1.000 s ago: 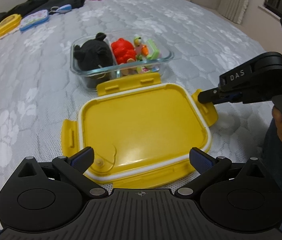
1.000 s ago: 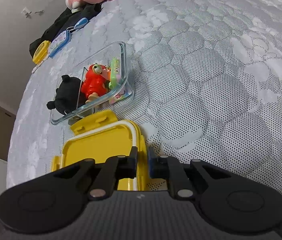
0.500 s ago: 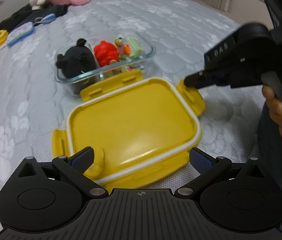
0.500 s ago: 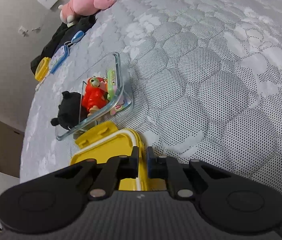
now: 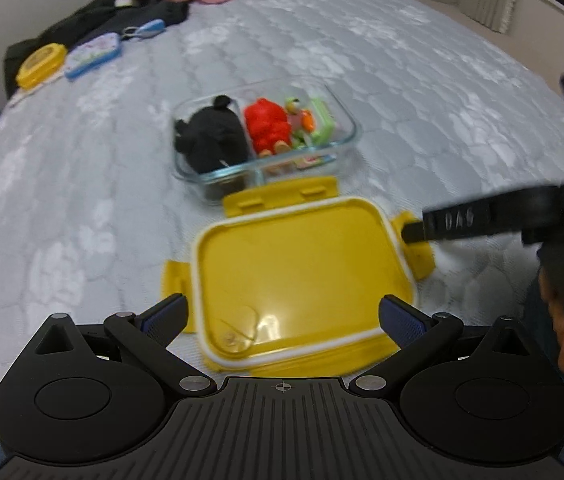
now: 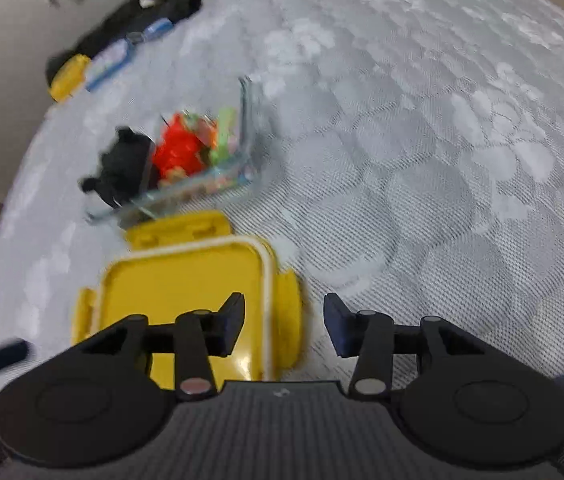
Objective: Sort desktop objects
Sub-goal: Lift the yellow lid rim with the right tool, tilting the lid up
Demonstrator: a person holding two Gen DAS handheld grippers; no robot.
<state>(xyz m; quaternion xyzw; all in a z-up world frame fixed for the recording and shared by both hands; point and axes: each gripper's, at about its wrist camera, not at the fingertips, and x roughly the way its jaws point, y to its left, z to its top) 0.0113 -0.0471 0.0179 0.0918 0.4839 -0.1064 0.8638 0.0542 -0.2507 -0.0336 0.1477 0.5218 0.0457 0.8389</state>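
Nearest, the left gripper stands wide open over the yellow lid's near edge, holding nothing. The right gripper has just been opening; its parted jaws straddle the lid's right tab, gripping nothing. Beyond the lid, the glass box holds toys on the bed.

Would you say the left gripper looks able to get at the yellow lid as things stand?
Probably yes: the left gripper is open, with the yellow lid lying flat on the bed just ahead between its fingers; nothing covers that near edge. The right gripper sits at the lid's far side tab.
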